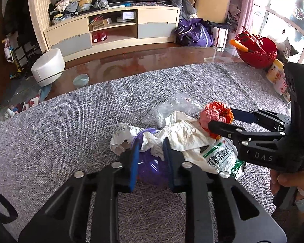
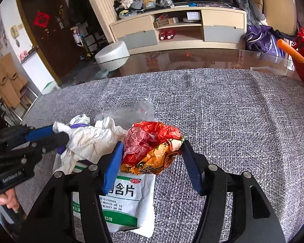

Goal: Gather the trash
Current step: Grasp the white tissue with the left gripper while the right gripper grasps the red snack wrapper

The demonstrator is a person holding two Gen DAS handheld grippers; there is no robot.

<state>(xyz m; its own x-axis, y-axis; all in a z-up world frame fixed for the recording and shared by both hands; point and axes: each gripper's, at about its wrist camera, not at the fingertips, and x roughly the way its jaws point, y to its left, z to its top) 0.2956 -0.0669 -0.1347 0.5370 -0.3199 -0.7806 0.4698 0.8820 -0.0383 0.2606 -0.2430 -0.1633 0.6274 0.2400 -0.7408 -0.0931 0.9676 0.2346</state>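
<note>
You are at the pick-up step: both grippers sit on the trash pile on the grey cloth (image 1: 71, 121). Your left gripper (image 1: 151, 141) is nearly closed, its pads pinching the crumpled white paper (image 1: 184, 133) and the purple plastic piece (image 1: 150, 168) under it. Your right gripper (image 2: 152, 143) stands half open around the red-orange wrapper (image 2: 152, 141), both pads touching its sides. Next, judge both holds firm, then lift; the medicine pouch (image 2: 129, 202) lies loose beneath.
</note>
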